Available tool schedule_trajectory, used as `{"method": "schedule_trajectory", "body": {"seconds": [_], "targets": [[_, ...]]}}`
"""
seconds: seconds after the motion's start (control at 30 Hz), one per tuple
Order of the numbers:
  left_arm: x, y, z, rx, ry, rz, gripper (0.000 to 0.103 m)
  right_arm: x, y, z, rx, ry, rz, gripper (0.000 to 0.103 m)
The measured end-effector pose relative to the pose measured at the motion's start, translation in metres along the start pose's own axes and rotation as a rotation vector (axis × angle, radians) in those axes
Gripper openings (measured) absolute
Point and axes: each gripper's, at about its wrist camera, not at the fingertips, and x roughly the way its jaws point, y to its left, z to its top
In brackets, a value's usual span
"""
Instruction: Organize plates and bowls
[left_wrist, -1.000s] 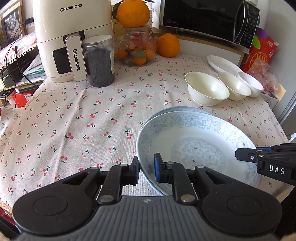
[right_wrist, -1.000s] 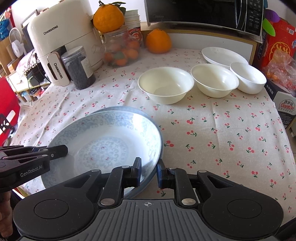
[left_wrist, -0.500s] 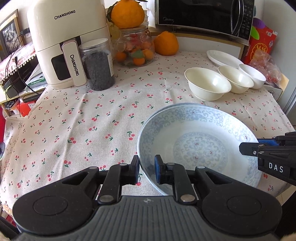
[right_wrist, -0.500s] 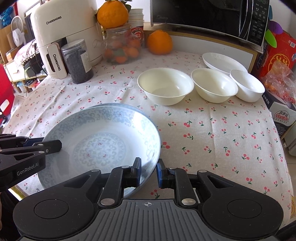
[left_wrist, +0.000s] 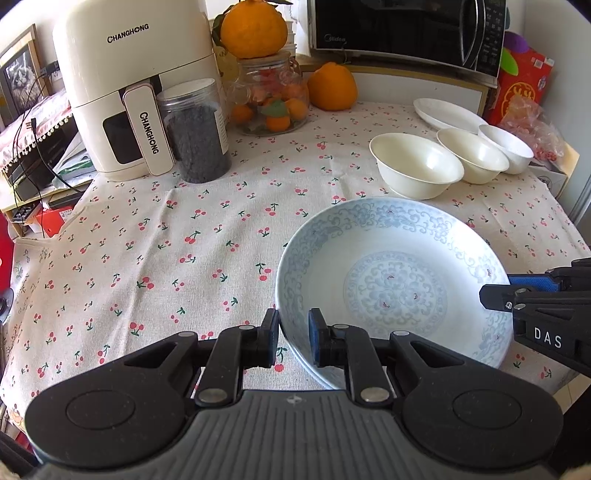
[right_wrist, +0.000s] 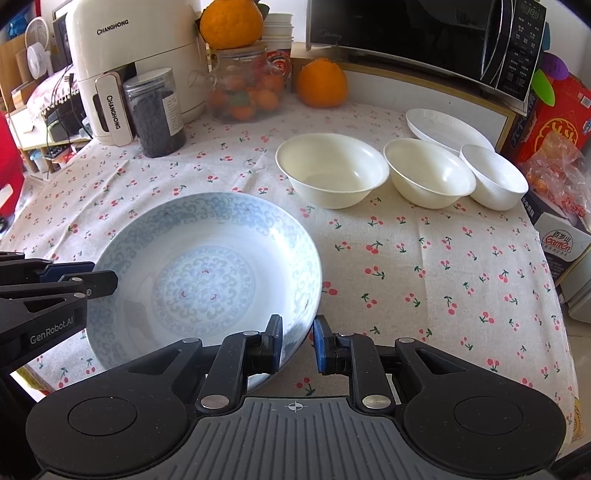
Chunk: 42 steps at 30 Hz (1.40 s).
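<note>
Gripping the blue-patterned plate (left_wrist: 395, 288) from both sides, the two grippers have their jaws nearly together, each pair with the plate's rim between the pads.

In the left wrist view, the left gripper (left_wrist: 293, 341) pinches the rim at about 7 o'clock on the plate, one pad outside the rim, the blue pad inside it. The right gripper (left_wrist: 495, 295) enters from the right edge at about 3 o'clock, its tips over the rim; whether they press on it cannot be told from this side.

In the right wrist view the right gripper (right_wrist: 298, 345) straddles the rim at about 5 o'clock on the plate (right_wrist: 207, 273), left pad on the inner face; a sliver of light shows between the rim and the blue right pad, so the hold looks light. The left gripper (right_wrist: 107, 278) reaches in at 9 o'clock.

The plate sits low on the cherry-print tablecloth (right_wrist: 424, 258), near its front edge. Whether a second plate lies under it cannot be told. Beyond it, toward 1 o'clock, stand three white bowls (right_wrist: 332, 170) in a row, touching or nearly so, with a white plate (right_wrist: 447, 129) behind them.
</note>
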Motion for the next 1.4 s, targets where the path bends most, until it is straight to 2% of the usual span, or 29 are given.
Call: {"method": "schedule_trajectory", "body": {"seconds": [0.4, 0.63, 0.83, 1.0, 1.17, 1.23, 1.4], "targets": [[0.004, 0.008, 0.003, -0.059, 0.019, -0.031, 0.016, -0.001, -0.017, 0.004, 0.108, -0.002, 0.019, 0.020], [0.002, 0.014, 0.006, -0.099, 0.002, -0.032, 0.022, -0.003, -0.033, 0.007, 0.206, 0.000, 0.052, 0.020], [0.004, 0.017, 0.008, -0.117, -0.001, -0.041, 0.023, -0.007, -0.048, 0.009, 0.293, -0.011, 0.079, 0.020], [0.003, 0.018, 0.010, -0.130, -0.012, -0.045, 0.028, -0.007, -0.052, 0.011, 0.318, -0.002, 0.102, 0.020], [0.001, 0.020, 0.014, -0.153, -0.031, -0.048, 0.041, -0.011, -0.055, 0.012, 0.331, -0.015, 0.118, 0.040], [0.000, 0.019, 0.016, -0.162, -0.036, -0.053, 0.045, -0.012, -0.056, 0.013, 0.332, -0.019, 0.115, 0.055], [0.001, 0.013, 0.020, -0.163, -0.039, -0.066, 0.062, -0.012, -0.058, 0.013, 0.317, -0.015, 0.120, 0.069]]}}
